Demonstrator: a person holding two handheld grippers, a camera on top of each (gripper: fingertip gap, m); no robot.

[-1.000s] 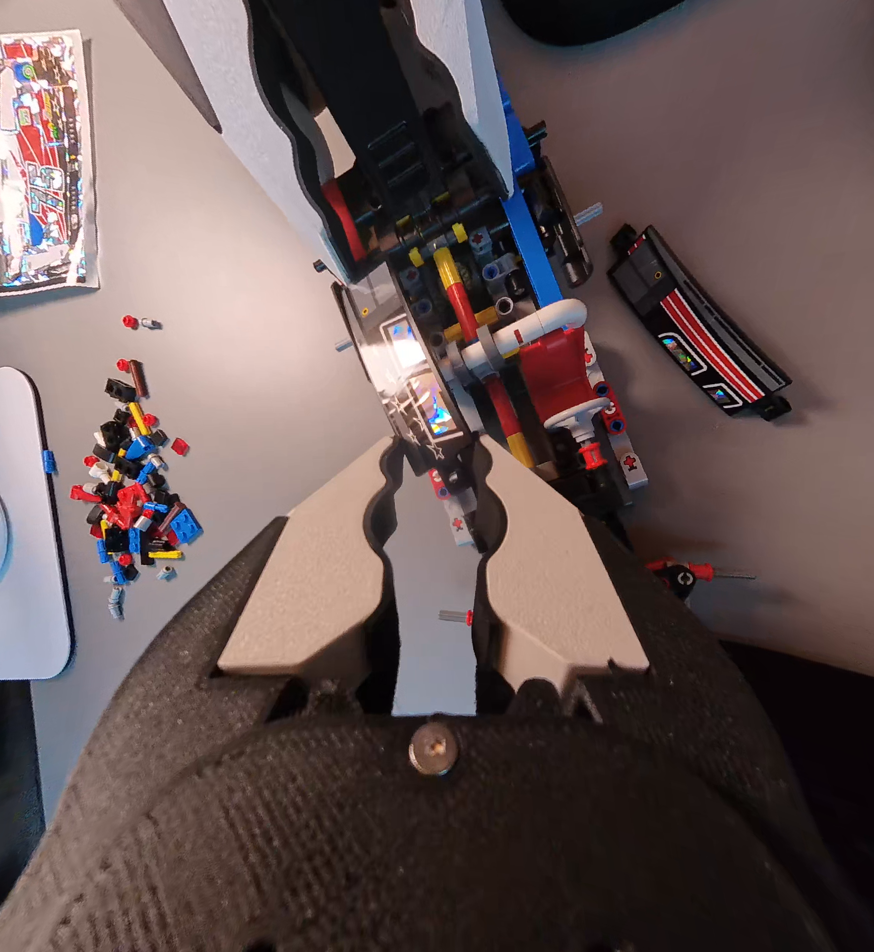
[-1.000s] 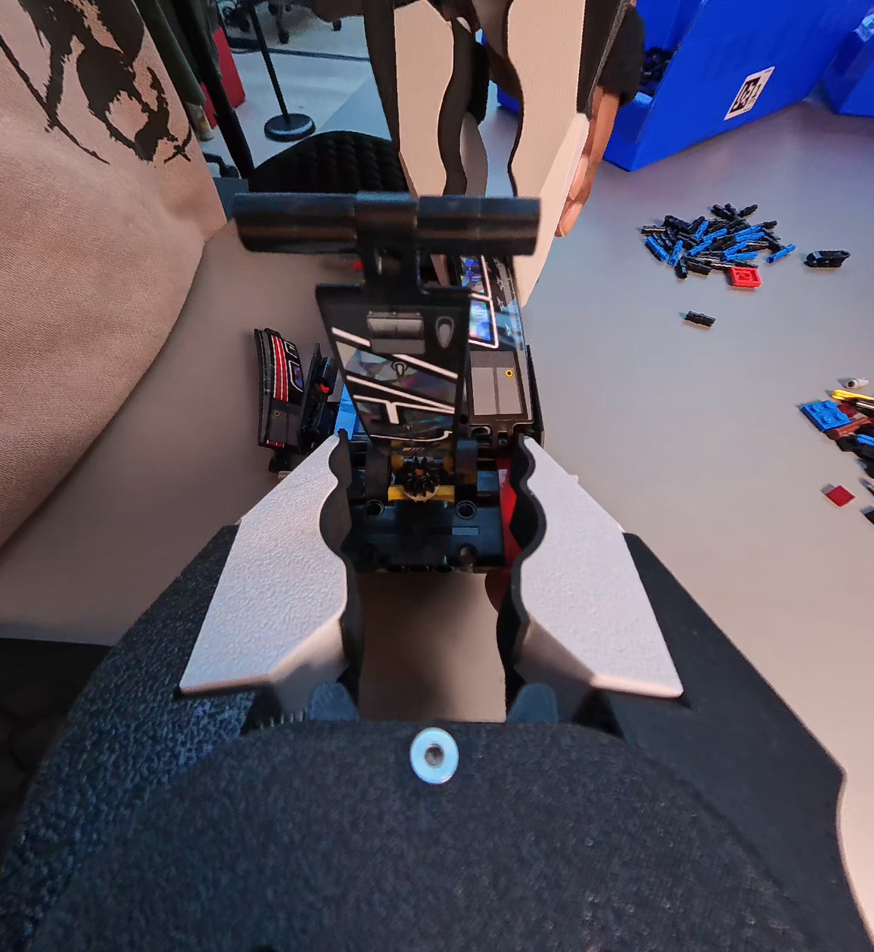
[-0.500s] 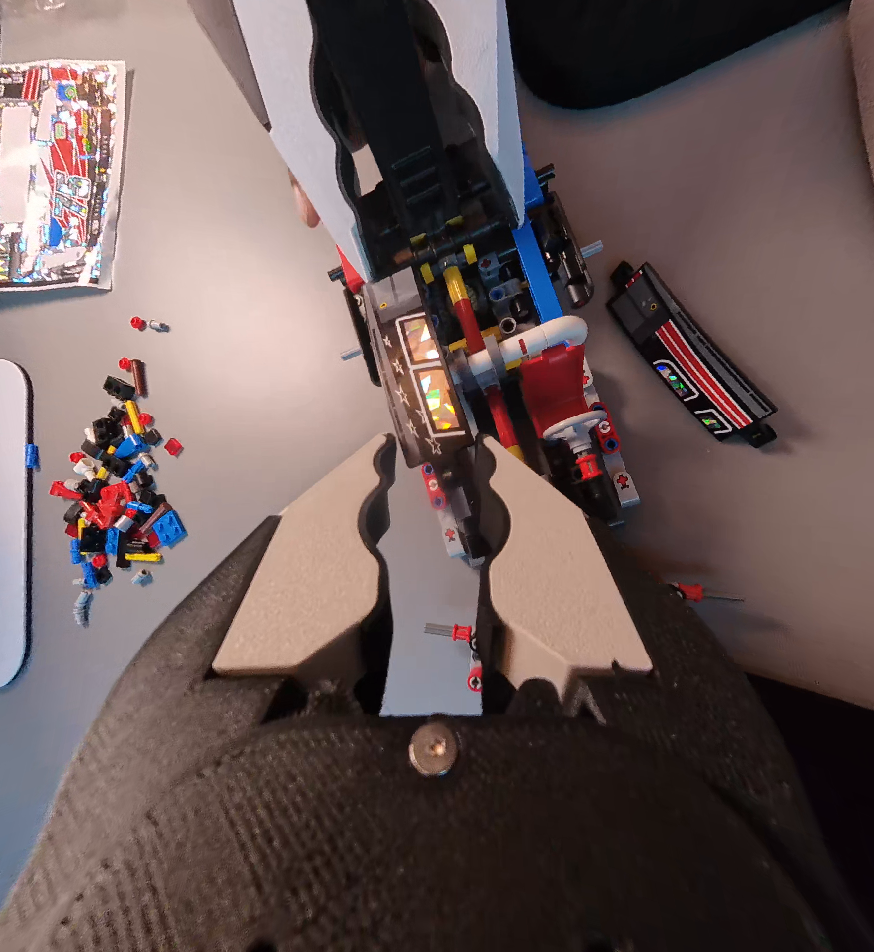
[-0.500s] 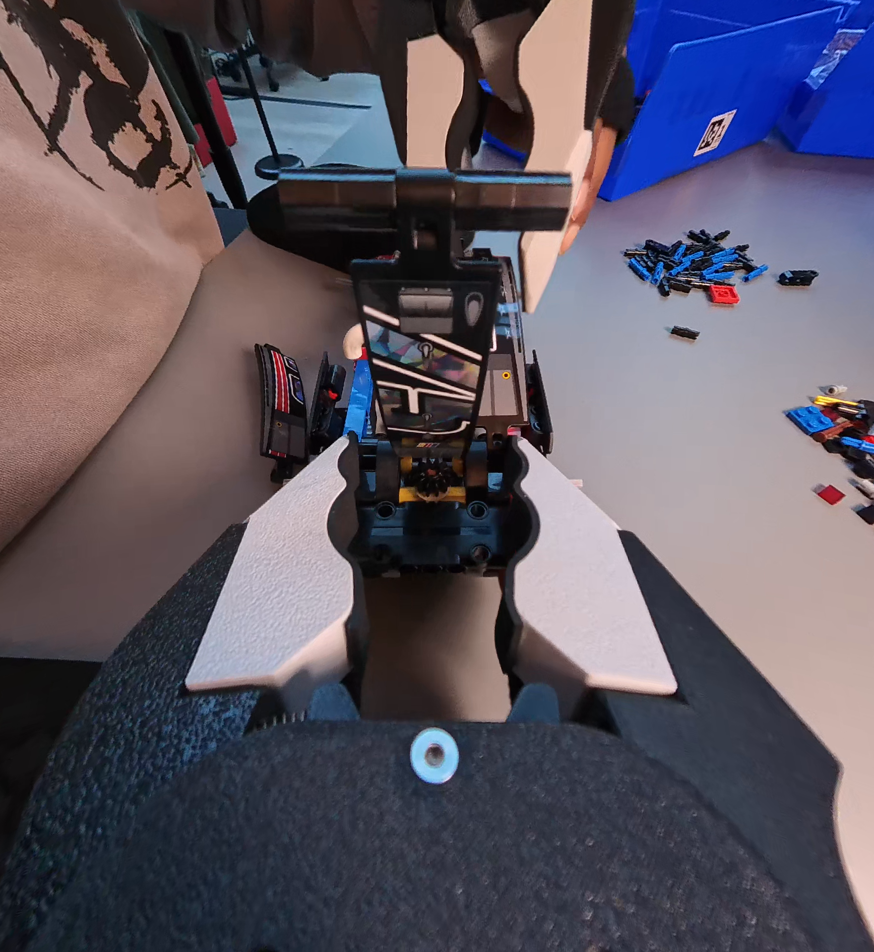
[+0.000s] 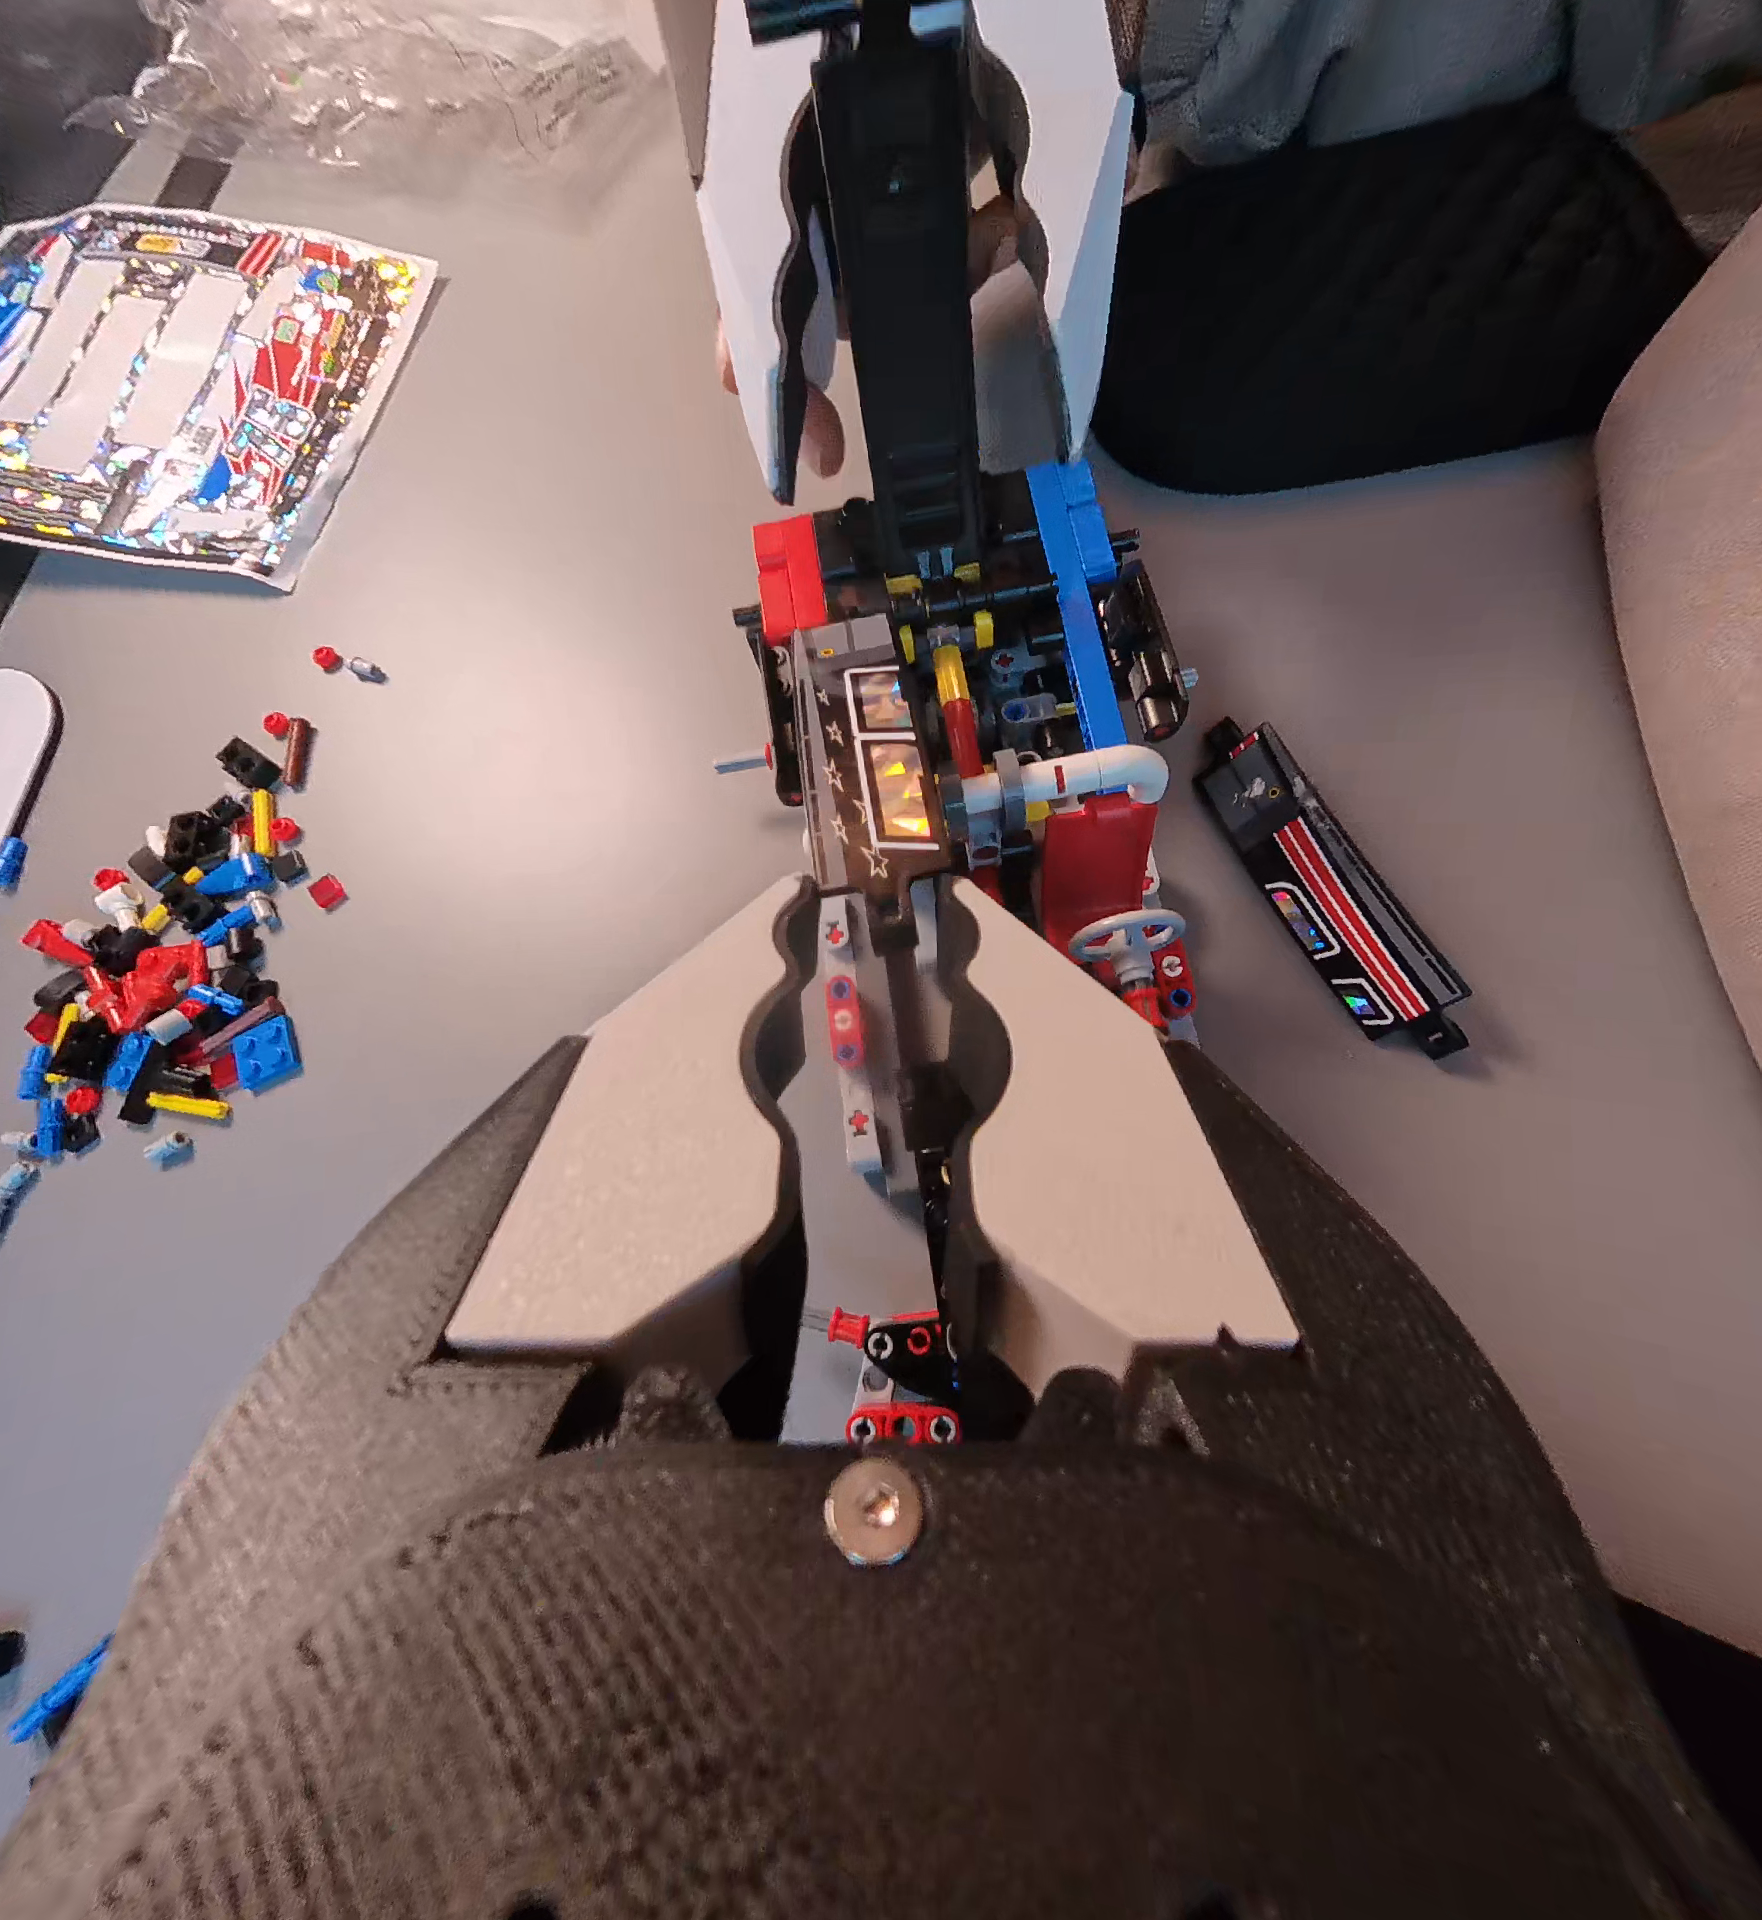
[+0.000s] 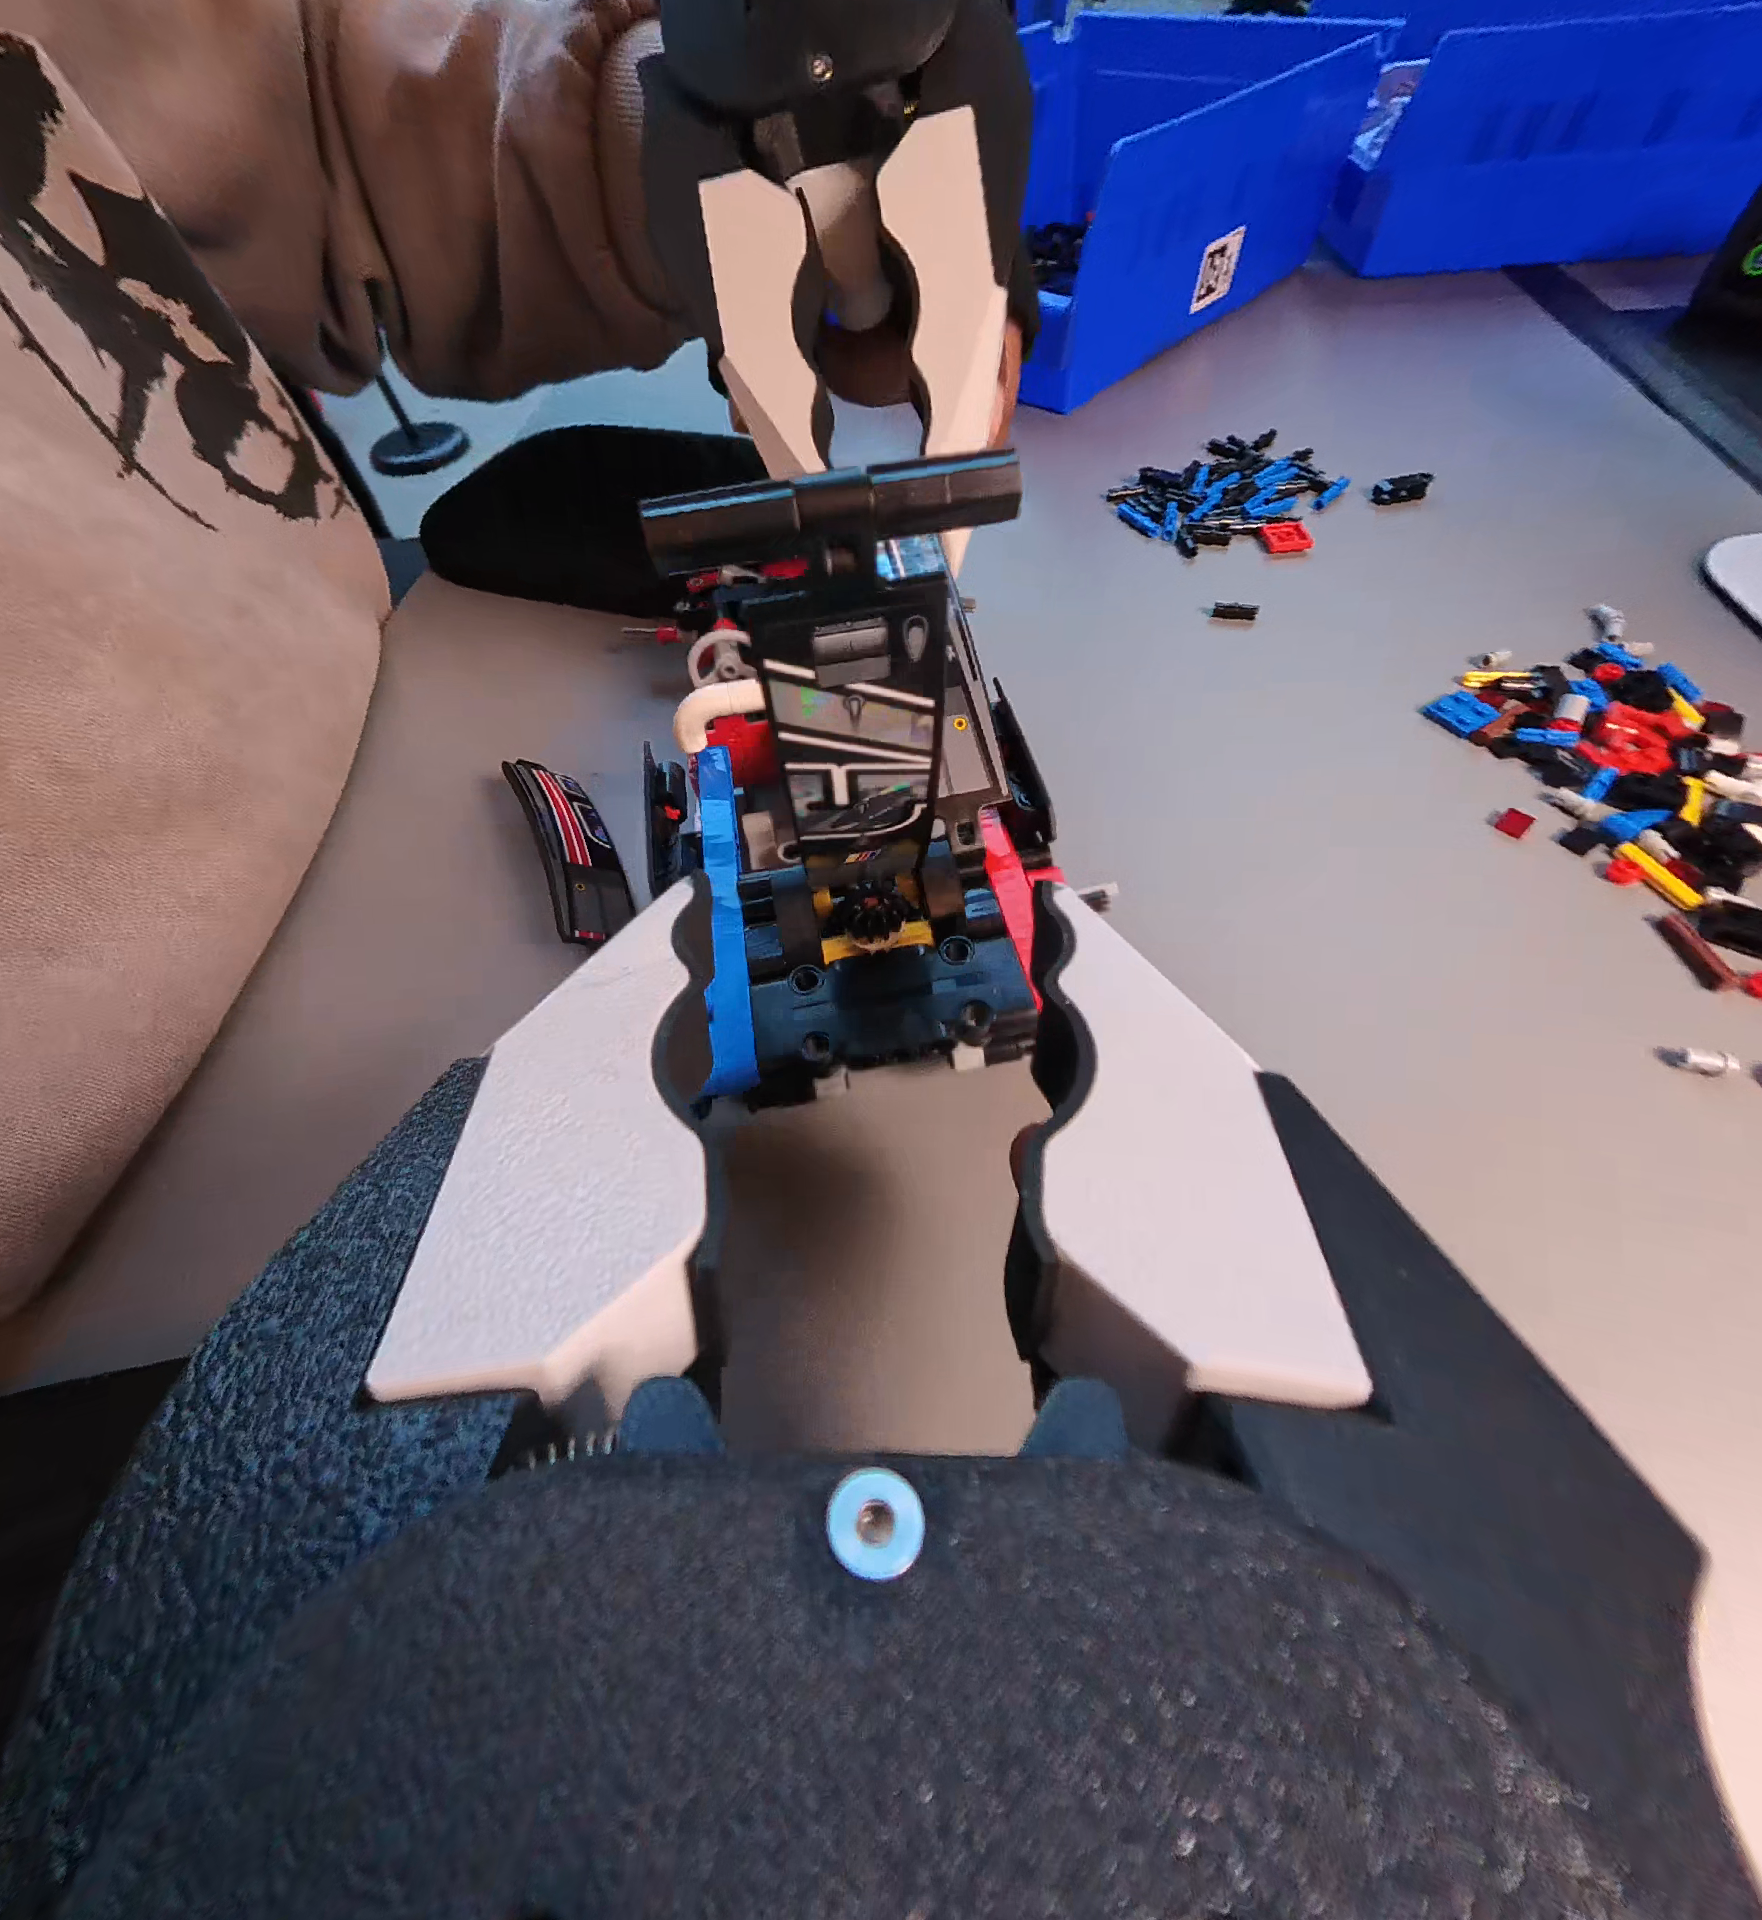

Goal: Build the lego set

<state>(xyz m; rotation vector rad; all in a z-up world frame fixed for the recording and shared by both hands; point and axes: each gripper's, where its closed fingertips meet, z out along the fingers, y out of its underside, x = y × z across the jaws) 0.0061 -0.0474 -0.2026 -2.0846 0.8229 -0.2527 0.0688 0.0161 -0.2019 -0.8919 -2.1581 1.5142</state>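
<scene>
**Grippers bracket the car model on the table**

Lego car point(image 5: 970, 727) sits on the grey table point(image 5: 544, 499). The right gripper point(image 6: 872, 925) clasps its rear end, a blue beam and a red one against the fingers. The left gripper point(image 5: 872, 914) is spread over the nose, not pinching it. A curved striped panel point(image 5: 1334, 894) lies just beside the car; a pile of loose pieces point(image 5: 160, 956) sits well apart.

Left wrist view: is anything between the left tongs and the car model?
Nothing visible. The left tongs already straddle the car model at its narrow front end, with a grey beam and a black strut between the fingers. Whether the pads touch them cannot be told. The loose curved panel lies off to the side.
</scene>
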